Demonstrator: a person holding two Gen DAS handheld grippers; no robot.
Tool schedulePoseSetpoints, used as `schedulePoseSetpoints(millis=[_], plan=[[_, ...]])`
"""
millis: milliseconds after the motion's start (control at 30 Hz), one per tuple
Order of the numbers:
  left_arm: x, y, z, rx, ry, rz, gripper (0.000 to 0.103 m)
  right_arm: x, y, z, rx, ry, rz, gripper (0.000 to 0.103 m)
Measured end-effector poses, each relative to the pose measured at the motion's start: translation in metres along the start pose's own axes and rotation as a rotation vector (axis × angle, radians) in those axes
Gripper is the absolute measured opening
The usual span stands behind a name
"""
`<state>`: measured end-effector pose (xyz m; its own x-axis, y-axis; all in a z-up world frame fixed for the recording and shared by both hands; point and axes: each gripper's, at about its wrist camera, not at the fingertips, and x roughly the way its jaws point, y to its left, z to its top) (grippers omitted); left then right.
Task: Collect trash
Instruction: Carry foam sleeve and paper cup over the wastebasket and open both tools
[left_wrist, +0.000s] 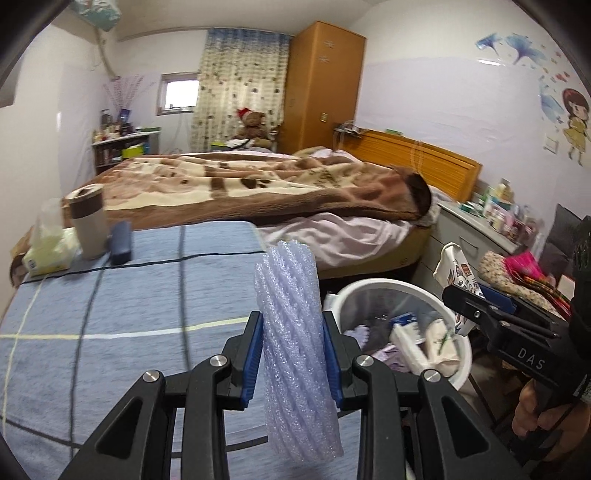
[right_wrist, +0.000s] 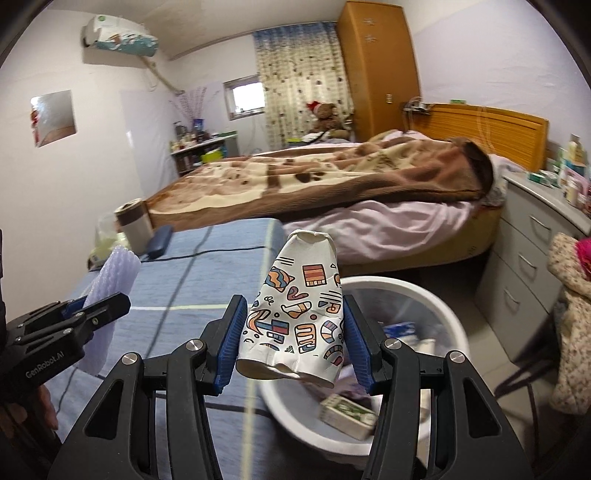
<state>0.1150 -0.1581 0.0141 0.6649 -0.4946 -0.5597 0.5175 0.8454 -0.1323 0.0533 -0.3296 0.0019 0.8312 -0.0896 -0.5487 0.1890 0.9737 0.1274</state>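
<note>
My left gripper (left_wrist: 291, 354) is shut on a pale lilac foam net sleeve (left_wrist: 291, 332) that stands upright between its blue pads, over the right edge of a blue checked table. My right gripper (right_wrist: 293, 347) is shut on a crushed paper cup with colourful doodles (right_wrist: 299, 314), held just above the near rim of a white trash bin (right_wrist: 424, 302). In the left wrist view the bin (left_wrist: 402, 286) is to the right, with the right gripper (left_wrist: 476, 299) and its cup above its far rim. The right wrist view shows the left gripper (right_wrist: 96, 302) with the foam sleeve (right_wrist: 114, 280) at left.
The bin holds cartons, wrappers and tissue. On the table's (left_wrist: 110, 325) far left stand a tumbler (left_wrist: 88, 221), a tissue pack (left_wrist: 48, 251) and a dark case (left_wrist: 122, 242). A bed with a brown blanket (left_wrist: 258, 184) lies behind. Grey drawers (right_wrist: 532, 251) and a clothes pile (right_wrist: 569, 295) are right.
</note>
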Motion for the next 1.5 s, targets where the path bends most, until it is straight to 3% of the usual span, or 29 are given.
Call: schedulePoseSetpoints(millis=[433, 1000, 1200, 1267, 1333, 1500], plan=[[0.048, -0.063, 0.003, 0.077, 0.061, -0.107, 0.031, 0.008, -0.049, -0.013, 0.06, 0.067, -0.071, 0.053], [0.087, -0.102, -0.001, 0.119, 0.123, -0.151, 0.031, 0.03, -0.084, -0.018, 0.094, 0.134, -0.108, 0.054], [0.093, -0.102, -0.003, 0.105, 0.133, -0.16, 0.04, 0.033, -0.083, -0.016, 0.082, 0.128, -0.114, 0.057], [0.094, -0.102, -0.004, 0.106, 0.136, -0.154, 0.045, 0.034, -0.085, -0.016, 0.086, 0.126, -0.117, 0.066], [0.095, -0.102, -0.004, 0.103, 0.138, -0.15, 0.052, 0.034, -0.087, -0.017, 0.101, 0.125, -0.114, 0.068], [0.095, -0.098, -0.005, 0.095, 0.143, -0.142, 0.052, 0.032, -0.089, -0.017, 0.128, 0.12, -0.119, 0.068]])
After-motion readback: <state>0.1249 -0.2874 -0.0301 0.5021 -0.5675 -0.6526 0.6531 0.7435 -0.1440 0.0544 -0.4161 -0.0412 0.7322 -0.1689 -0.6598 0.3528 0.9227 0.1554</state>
